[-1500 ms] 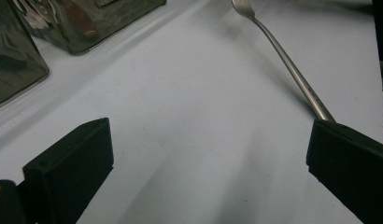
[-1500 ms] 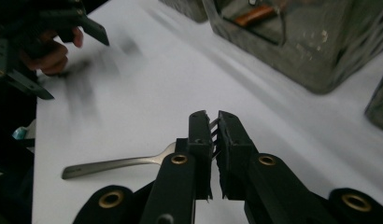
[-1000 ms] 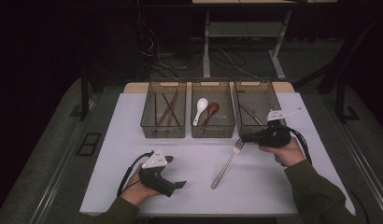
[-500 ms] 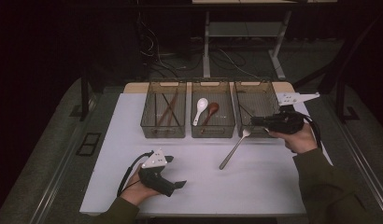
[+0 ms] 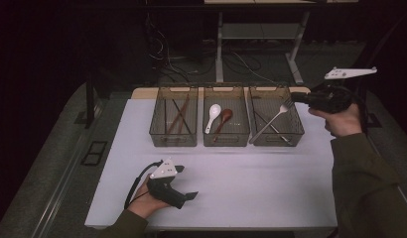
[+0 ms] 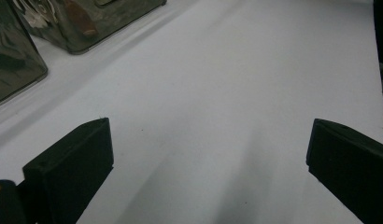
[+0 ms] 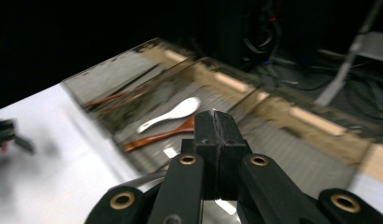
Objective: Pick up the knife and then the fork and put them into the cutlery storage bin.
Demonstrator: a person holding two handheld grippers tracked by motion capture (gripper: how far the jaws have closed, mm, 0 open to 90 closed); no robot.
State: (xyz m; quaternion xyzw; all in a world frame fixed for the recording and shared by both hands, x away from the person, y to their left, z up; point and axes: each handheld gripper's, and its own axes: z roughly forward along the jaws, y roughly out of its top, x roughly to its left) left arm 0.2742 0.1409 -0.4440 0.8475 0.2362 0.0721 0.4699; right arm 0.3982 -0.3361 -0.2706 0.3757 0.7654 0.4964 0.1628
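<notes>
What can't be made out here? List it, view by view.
- Right gripper view: the fork's gripped end hides between the shut right gripper; motion blurs the trays.
- High view: utensils lying in the right tray are too dim to identify.
- Left gripper view: the frame's edge cuts off the trays; the left gripper stands open.

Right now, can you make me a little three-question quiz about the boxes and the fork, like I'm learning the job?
1. True or false: the right gripper holds the fork over the right bin.
2. Which bin holds the white spoon? A left, B middle, C right.
3. The left gripper rests on the table with its jaws ____.

Key: 1 true; 2 B; 3 open.
</notes>
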